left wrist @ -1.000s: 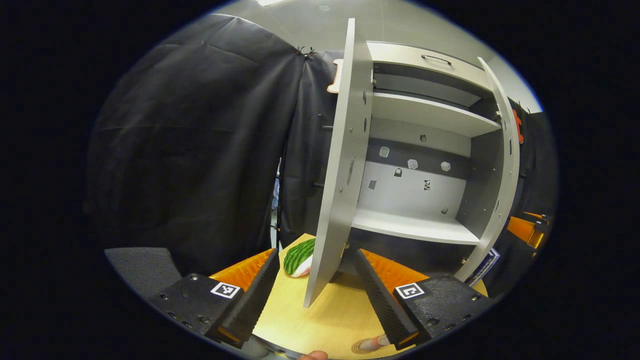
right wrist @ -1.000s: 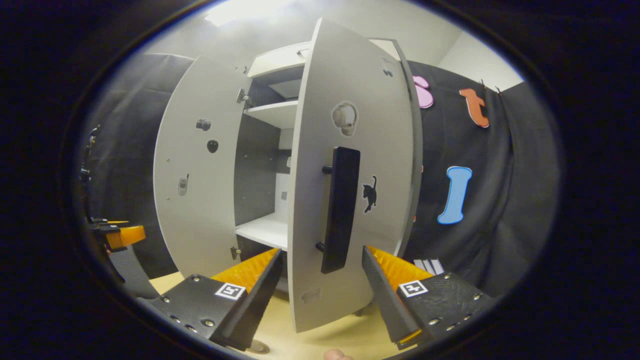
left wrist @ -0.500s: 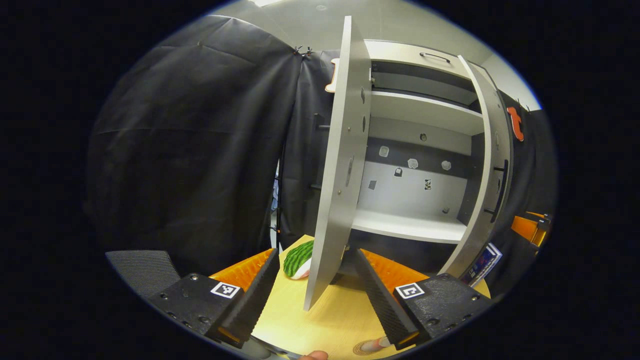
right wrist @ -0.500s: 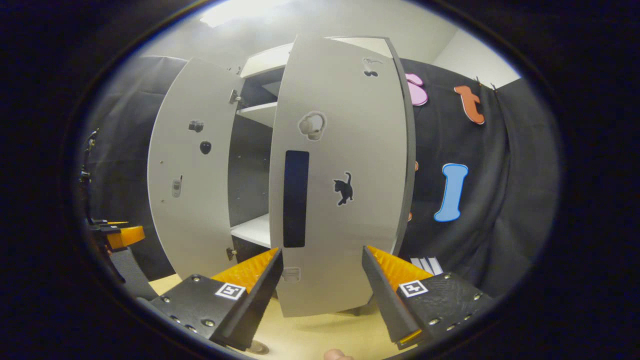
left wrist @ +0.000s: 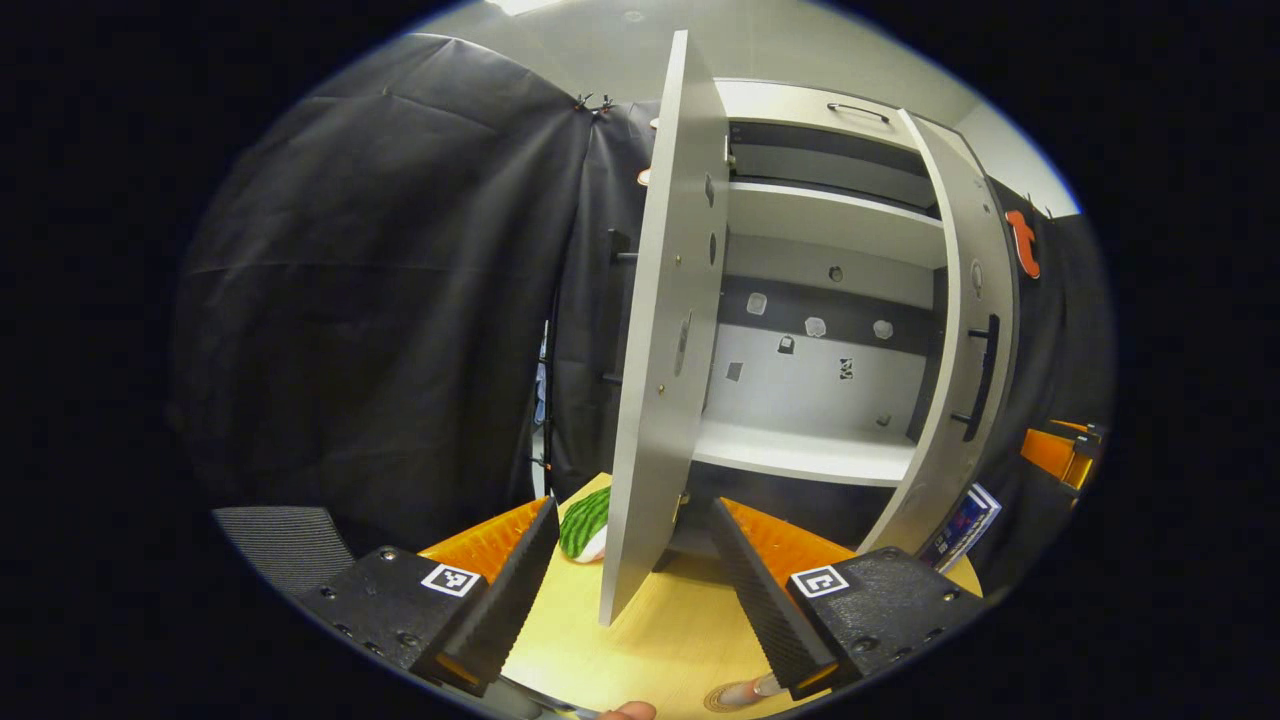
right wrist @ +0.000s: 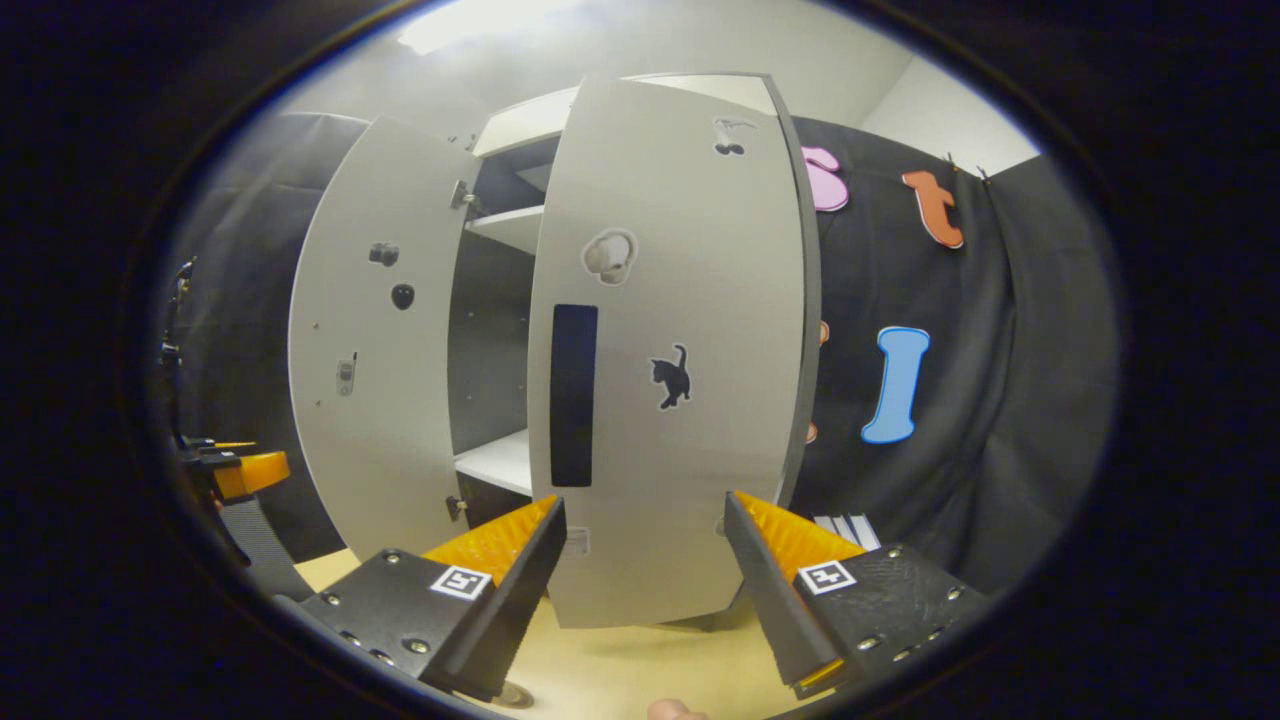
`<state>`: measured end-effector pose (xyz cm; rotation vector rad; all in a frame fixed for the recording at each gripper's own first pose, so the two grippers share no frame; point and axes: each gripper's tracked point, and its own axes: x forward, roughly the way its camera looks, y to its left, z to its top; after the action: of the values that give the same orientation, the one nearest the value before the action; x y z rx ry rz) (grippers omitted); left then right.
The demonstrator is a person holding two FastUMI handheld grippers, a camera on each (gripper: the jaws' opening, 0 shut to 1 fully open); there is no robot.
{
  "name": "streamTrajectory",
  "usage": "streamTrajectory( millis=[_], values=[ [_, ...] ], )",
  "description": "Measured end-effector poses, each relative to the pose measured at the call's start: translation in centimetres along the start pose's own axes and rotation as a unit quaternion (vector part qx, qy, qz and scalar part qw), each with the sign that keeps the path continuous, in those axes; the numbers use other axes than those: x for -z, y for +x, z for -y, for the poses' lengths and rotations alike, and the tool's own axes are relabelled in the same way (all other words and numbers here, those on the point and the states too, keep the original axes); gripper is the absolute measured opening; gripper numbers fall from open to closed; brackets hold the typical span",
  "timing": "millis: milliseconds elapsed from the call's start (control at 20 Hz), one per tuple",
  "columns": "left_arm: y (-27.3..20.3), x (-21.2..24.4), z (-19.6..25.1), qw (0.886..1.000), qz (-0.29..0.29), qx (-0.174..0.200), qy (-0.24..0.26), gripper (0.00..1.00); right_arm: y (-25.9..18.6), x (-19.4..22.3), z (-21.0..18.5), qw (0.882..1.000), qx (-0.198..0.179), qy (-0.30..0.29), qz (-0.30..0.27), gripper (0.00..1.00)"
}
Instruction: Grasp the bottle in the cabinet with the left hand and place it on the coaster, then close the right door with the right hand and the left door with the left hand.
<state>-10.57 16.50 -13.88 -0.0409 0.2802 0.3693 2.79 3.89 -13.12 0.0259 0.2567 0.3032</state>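
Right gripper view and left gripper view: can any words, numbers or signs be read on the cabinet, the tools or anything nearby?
No readable words or numbers.
On the grey right cabinet door: picture stickers only, such as the black cat sticker.
On the right gripper: a square black-and-white tag, a pattern without letters.
On the blue-and-white printed packet beside the cabinet: print too small to read.

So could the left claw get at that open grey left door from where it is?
Probably yes: the left claw is open, the grey left door stands edge-on right ahead, nothing between.
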Motion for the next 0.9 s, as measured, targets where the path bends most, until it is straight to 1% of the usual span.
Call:
streamTrajectory(
  millis=[50,100,200,250,300,350,400,500,550,600,650,700,850,900],
  values=[
    [0.1,0.0,0.0,1.000,0.001,0.000,0.001,0.97,0.0,0.0,0.0,1.000,0.001,0.000,0.000,0.96],
    [0.1,-0.1,-0.1,1.000,0.001,0.000,0.001,0.94,0.0,0.0,0.1,1.000,0.000,0.000,0.001,0.99],
    [-0.1,-0.2,-0.2,1.000,0.002,-0.001,0.001,0.94,-0.1,-0.1,0.0,1.000,0.001,0.000,0.002,0.99],
    [0.0,-0.1,-0.2,1.000,0.002,-0.002,0.001,0.97,-0.1,-0.1,0.0,1.000,0.000,0.001,0.002,0.99],
    [-0.1,-0.2,-0.3,1.000,0.003,-0.003,0.001,0.94,-0.1,-0.1,-0.2,1.000,0.000,0.001,0.002,0.96],
    [-0.1,-0.1,-0.4,1.000,0.003,-0.003,0.001,0.97,-0.1,-0.1,-0.2,1.000,0.000,0.001,0.002,0.96],
    [-0.1,-0.2,-0.4,1.000,0.003,-0.005,0.001,0.94,-0.2,0.0,-0.1,1.000,0.000,0.001,0.002,0.96],
    [-0.1,-0.2,-0.7,1.000,0.003,-0.008,0.002,0.94,-0.2,0.0,-0.2,1.000,0.000,0.001,0.002,0.96],
    [0.0,-0.2,-1.0,1.000,0.003,-0.010,0.003,0.97,-0.2,0.0,-0.2,1.000,0.000,0.001,0.001,0.96],
    [0.0,-0.2,-1.2,1.000,0.003,-0.012,0.003,0.97,-0.2,0.0,-0.3,1.000,0.000,0.002,0.001,0.96],
    [0.1,-0.1,-1.4,1.000,0.002,-0.014,0.002,0.97,-0.2,0.0,-0.3,1.000,0.001,0.003,0.002,0.99],
    [0.1,-0.2,-1.6,1.000,0.002,-0.015,0.000,0.97,-0.3,0.0,-0.2,1.000,0.002,0.003,0.001,0.96],
    [0.5,-0.1,-2.5,1.000,0.003,-0.021,0.000,0.97,-0.4,0.0,0.0,1.000,0.006,0.003,0.003,0.96],
    [0.7,-0.2,-3.0,1.000,0.004,-0.025,0.002,0.94,-0.5,0.0,0.0,1.000,0.008,0.004,0.003,0.99]
  ],
)
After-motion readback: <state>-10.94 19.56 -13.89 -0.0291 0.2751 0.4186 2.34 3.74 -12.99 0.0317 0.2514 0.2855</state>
